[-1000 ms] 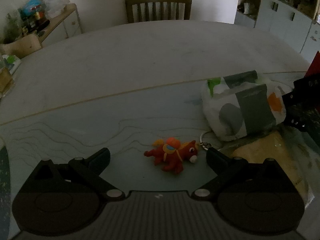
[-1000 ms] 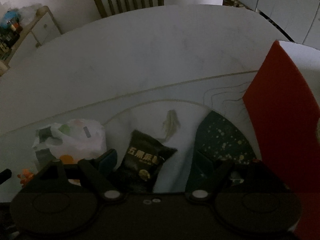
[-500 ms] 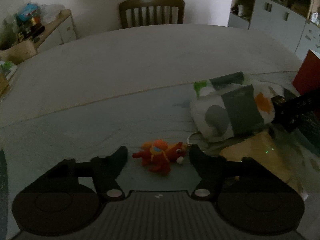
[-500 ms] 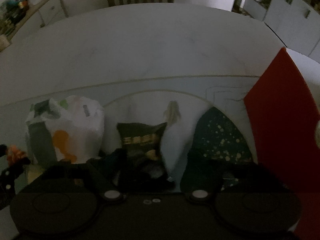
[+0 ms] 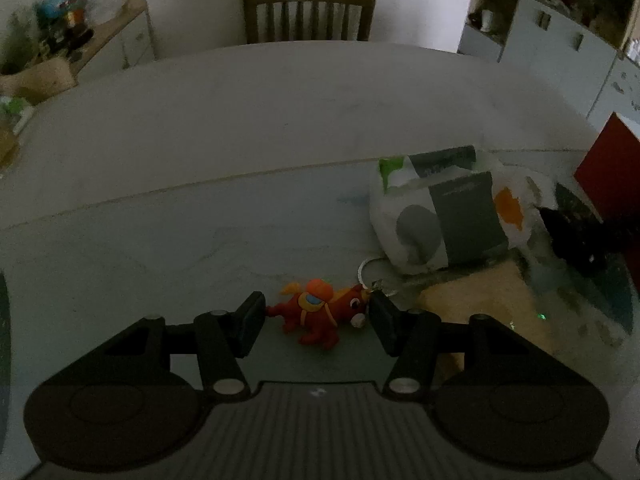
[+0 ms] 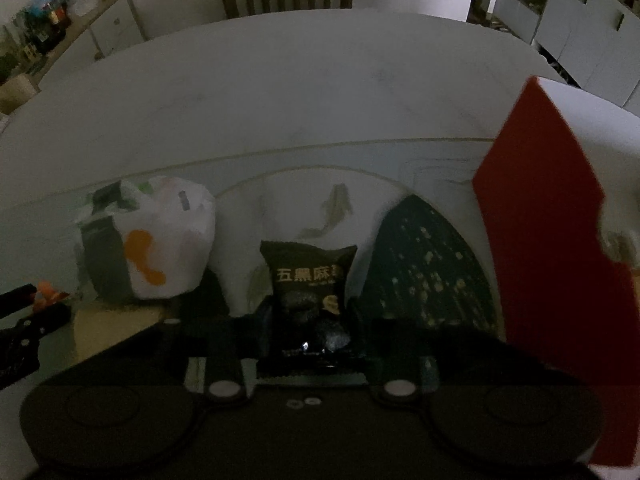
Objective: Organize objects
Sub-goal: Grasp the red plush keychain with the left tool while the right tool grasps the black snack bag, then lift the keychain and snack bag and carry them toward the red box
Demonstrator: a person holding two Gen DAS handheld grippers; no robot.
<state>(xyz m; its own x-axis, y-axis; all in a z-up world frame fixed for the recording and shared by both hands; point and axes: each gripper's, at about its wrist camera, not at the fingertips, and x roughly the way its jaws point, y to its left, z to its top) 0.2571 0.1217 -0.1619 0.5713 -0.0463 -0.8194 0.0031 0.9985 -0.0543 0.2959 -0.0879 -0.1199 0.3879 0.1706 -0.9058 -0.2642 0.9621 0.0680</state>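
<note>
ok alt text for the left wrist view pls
The left hand-held gripper is closing on a small red toy horse on a pale mat. A patterned white bag sits to its right, a chair beyond the table.

A second ago the left gripper (image 5: 316,320) stood wide around the small red-and-orange toy horse keychain (image 5: 320,314); its jaws are now closing, one pad at the tail and the other at the nose. The right gripper (image 6: 310,332), also wide then, is closing on the black snack packet with gold lettering (image 6: 308,292), whose lower part now sits between the fingers. The packet now stands upright and square, where earlier it lay tilted.
</note>
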